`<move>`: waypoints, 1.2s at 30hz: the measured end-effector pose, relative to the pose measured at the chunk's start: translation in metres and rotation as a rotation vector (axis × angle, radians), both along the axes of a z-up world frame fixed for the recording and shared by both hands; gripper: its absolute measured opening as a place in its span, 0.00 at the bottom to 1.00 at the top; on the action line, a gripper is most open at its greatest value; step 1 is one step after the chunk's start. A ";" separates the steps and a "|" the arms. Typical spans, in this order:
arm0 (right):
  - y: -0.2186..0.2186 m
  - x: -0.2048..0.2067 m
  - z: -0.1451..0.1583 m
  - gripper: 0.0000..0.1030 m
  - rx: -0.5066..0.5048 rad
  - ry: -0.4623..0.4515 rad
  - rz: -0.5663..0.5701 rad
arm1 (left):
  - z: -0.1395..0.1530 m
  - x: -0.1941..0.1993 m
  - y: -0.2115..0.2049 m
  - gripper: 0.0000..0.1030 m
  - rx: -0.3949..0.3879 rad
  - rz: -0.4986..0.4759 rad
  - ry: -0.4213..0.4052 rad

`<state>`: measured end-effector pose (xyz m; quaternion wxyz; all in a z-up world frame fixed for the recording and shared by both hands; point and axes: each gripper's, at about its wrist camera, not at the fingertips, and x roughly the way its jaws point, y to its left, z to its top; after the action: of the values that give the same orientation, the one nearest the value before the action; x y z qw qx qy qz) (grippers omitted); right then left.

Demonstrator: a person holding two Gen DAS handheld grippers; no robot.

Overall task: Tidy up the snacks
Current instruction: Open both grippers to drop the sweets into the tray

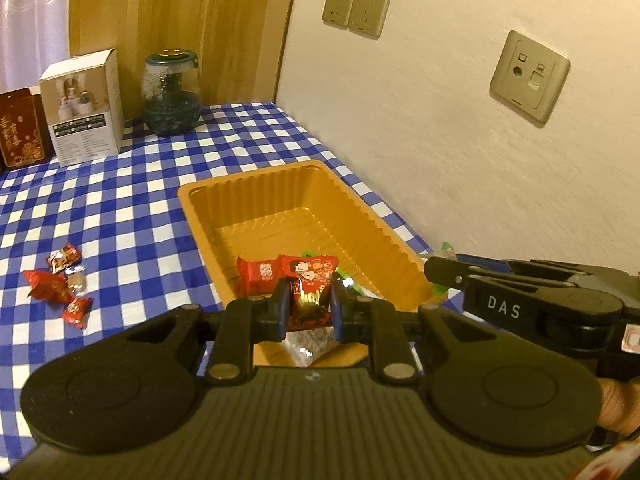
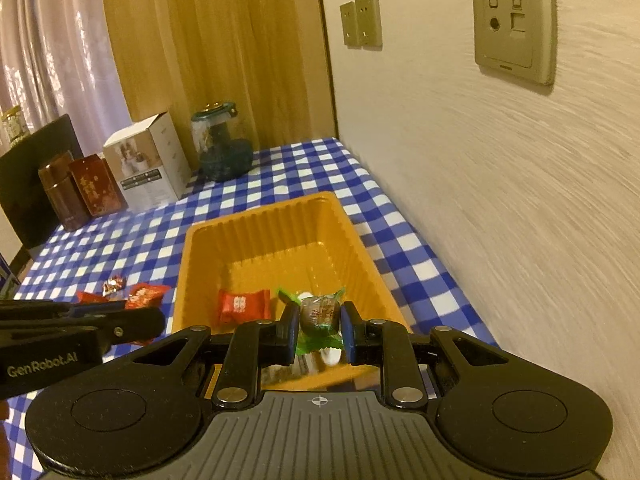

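Observation:
An orange plastic tray [image 1: 280, 192] [image 2: 256, 232] sits on the blue checked tablecloth. My left gripper [image 1: 309, 307] is shut on a red wrapped candy [image 1: 308, 300] above the tray's near end. My right gripper [image 2: 319, 330] is shut on a green-wrapped brown candy [image 2: 320, 312] over the same end. A red candy [image 1: 258, 276] [image 2: 242, 305] lies in the tray, with another red candy [image 1: 312, 266] beside it. Several loose red candies [image 1: 60, 284] [image 2: 136, 296] lie on the cloth left of the tray.
A white box [image 1: 82, 108], a dark red box [image 1: 20, 128] and a teal glass jar [image 1: 172, 92] stand at the back. A brown canister [image 2: 60, 192] stands further left. The wall with sockets [image 1: 356, 10] runs along the table's right edge.

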<state>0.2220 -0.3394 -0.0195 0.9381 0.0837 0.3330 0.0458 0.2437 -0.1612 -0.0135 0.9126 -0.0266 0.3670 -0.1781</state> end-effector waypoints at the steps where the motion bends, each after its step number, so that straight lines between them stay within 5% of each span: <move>1: -0.002 0.004 -0.001 0.22 0.003 0.001 0.001 | -0.001 0.004 -0.002 0.18 0.002 0.001 0.002; 14: -0.004 0.036 -0.018 0.22 0.015 0.032 0.007 | -0.027 0.039 -0.010 0.18 0.037 0.004 0.027; 17: -0.004 0.038 -0.021 0.22 0.016 0.037 0.005 | -0.029 0.042 -0.010 0.31 0.042 0.004 0.025; 36: 0.015 0.042 -0.015 0.22 0.045 0.026 0.056 | -0.030 0.012 0.052 0.32 0.013 0.122 0.036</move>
<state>0.2637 -0.3247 -0.0348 0.9298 0.0962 0.3465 0.0783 0.2557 -0.1090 -0.0432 0.9152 -0.0462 0.3823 -0.1193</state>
